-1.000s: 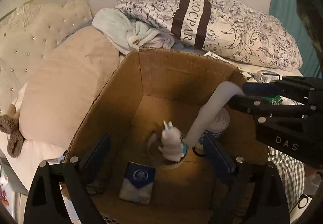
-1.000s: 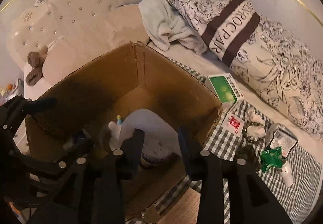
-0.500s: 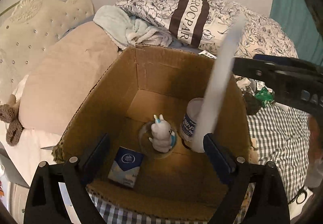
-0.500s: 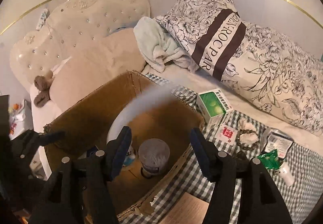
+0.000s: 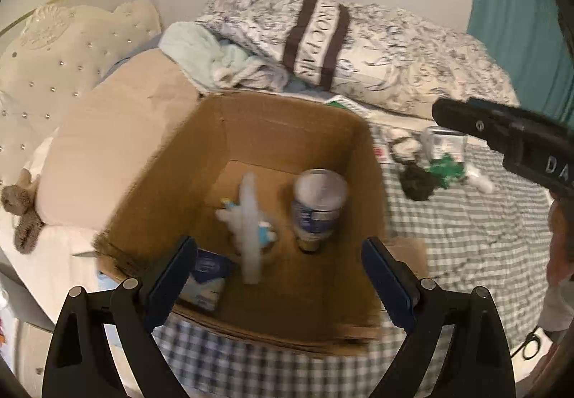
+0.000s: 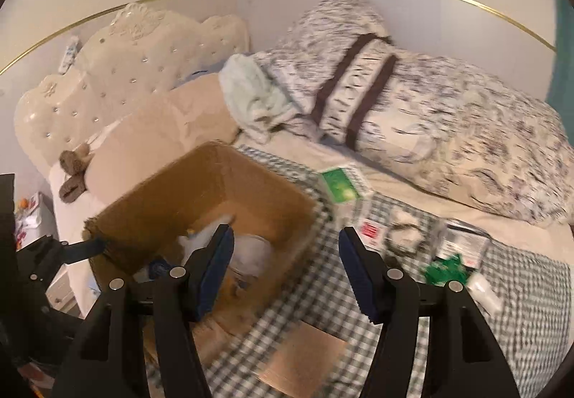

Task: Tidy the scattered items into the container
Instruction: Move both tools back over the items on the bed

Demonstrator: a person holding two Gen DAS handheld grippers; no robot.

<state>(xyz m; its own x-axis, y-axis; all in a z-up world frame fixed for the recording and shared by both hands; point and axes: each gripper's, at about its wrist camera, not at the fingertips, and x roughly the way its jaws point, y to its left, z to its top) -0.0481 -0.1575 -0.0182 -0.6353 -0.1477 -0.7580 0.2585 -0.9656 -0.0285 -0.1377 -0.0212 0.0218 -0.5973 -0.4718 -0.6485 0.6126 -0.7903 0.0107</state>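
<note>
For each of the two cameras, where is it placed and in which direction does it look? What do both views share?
Left wrist: sits on the left claw, looking down into the cardboard box; its own two open fingers frame the bottom, and the right claw enters at the right edge.
Right wrist: sits on the right claw, open, looking across the box's right rim toward the checked cloth; the left claw shows at the left edge.
Shared: the box, the green packet, the patterned pillow.
</note>
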